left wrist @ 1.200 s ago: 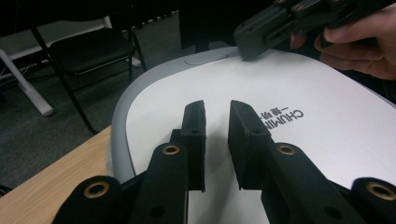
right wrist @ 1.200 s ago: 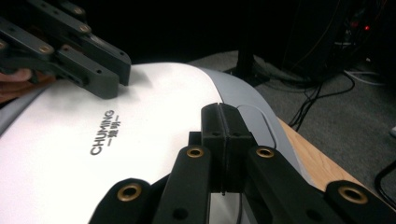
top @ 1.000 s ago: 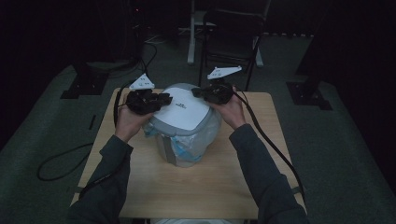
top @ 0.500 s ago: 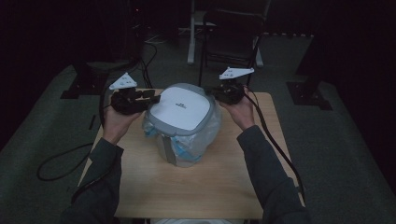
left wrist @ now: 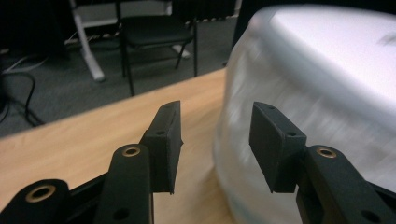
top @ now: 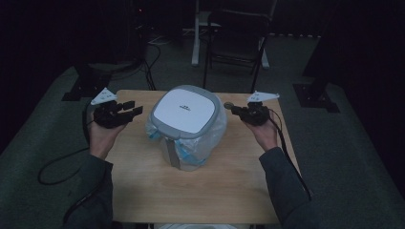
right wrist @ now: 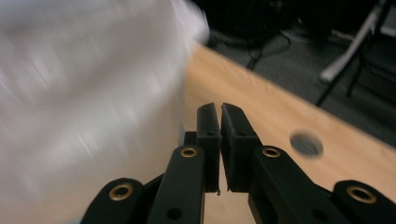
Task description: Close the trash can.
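A: Where is the bin, and where do the two tools sit around it?

B: The lidded bin (top: 185, 126) stands near the middle of the table (top: 200, 195), a little toward twelve o'clock. Its white lid (top: 184, 109) sits flat on top, and a clear liner bag (top: 210, 136) puffs out below the grey rim. The left gripper (top: 135, 109) hangs at the bin's nine o'clock, apart from it. The right gripper (top: 231, 108) hangs at three o'clock, just off the bag.

A: Is either one holding anything?

B: No. In the left gripper view the left gripper (left wrist: 215, 140) has its jaws spread wide, with bare table between them and the bag's wall (left wrist: 299, 102) just beside the far jaw. In the right gripper view the right gripper (right wrist: 219, 140) has its jaws pressed nearly together on nothing.

A: Why stand on both sides like that?

B: My guess is that the bin is wide and the bag slippery, so flanking it lets each hand work one side of the rim or liner. The open left jaws look ready to take the bag's edge; the right would have to open first.

A: Anything in the way?

B: On the table, little. A small round hole (right wrist: 306, 143) in the wood lies beside the right jaws. The bulging bag hides the bin's wall, which could make a clean grip harder. Beyond the table at twelve o'clock stands a dark chair (top: 239, 38), with cables (top: 153, 52) on the floor, well clear.
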The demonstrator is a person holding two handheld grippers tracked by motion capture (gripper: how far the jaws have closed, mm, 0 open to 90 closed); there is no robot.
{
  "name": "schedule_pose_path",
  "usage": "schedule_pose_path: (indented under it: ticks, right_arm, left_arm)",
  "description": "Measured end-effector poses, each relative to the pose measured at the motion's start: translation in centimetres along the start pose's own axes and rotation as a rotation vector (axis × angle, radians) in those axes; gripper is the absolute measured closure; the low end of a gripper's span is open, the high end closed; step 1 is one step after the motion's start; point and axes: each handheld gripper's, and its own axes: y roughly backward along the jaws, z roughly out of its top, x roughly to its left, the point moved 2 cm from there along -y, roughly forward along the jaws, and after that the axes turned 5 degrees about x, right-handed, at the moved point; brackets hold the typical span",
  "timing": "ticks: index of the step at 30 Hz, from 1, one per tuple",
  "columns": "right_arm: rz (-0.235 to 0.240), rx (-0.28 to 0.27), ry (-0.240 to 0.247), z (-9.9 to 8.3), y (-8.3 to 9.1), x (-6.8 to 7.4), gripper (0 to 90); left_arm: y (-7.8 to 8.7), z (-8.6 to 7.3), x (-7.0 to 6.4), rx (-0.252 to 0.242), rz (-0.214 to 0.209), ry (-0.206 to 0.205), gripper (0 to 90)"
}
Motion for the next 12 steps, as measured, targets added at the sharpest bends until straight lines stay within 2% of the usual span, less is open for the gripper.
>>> schedule_pose_path:
  ticks: [2,4,8,11,12]
  right_arm:
    - [-0.036,0.023,-0.006,-1.7,-0.5,-0.3,86.0]
    - [-0.049,0.034,-0.029,-3.3,-0.9,-0.7,86.1]
    - [-0.078,0.079,-0.05,-6.1,-1.9,-1.2,86.1]
    - [-0.097,0.095,-0.076,-7.9,-2.4,-1.5,86.2]
    - [-0.104,0.099,-0.089,-8.7,-2.7,-1.7,86.7]
  left_arm:
    - [-0.1,-1.4,0.6,-0.001,0.015,0.031,52.3]
    - [-0.2,-2.8,1.1,-0.001,0.027,0.058,51.5]
    - [-1.0,-5.7,1.5,0.043,0.049,0.083,47.6]
    - [-1.7,-7.6,1.7,0.048,0.05,0.109,44.8]
    - [-2.0,-8.2,1.7,0.054,0.063,0.112,44.6]
